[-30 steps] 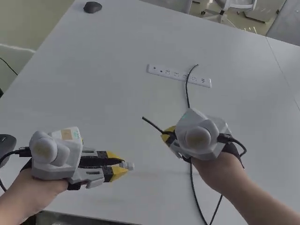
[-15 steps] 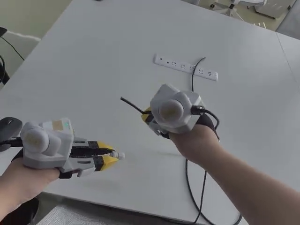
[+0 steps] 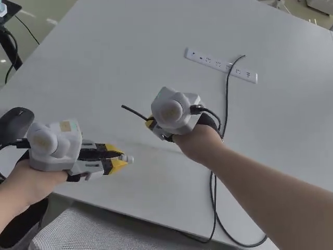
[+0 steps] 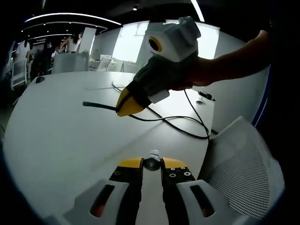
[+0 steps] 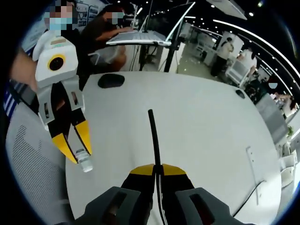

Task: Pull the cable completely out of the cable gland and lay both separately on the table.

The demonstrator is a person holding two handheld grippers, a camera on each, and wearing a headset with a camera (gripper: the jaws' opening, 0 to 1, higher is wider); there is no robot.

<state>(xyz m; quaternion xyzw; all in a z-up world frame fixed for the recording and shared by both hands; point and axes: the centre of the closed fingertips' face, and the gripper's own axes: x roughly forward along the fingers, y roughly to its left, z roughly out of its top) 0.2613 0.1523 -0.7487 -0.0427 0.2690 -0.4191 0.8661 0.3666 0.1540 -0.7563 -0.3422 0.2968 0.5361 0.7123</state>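
Left tongs point(image 3: 119, 159): clamped on the small pale cable gland point(image 3: 128, 159), held above the white table point(image 3: 104, 52) near its front edge. Right tongs point(image 3: 150, 123): clamped on the black cable point(image 3: 133, 111), its free end projecting, apart from the gland.

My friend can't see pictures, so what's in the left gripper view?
The left tongs pinch a small white cable gland. Beyond them, the right tongs grip a black cable over a white table.

At table point(image 3: 104, 62) near edge: left gripper point(image 3: 122, 158) with cable gland point(image 3: 128, 159); beyond, right gripper point(image 3: 149, 123) with cable point(image 3: 132, 111); power strip point(image 3: 221, 65) farther back
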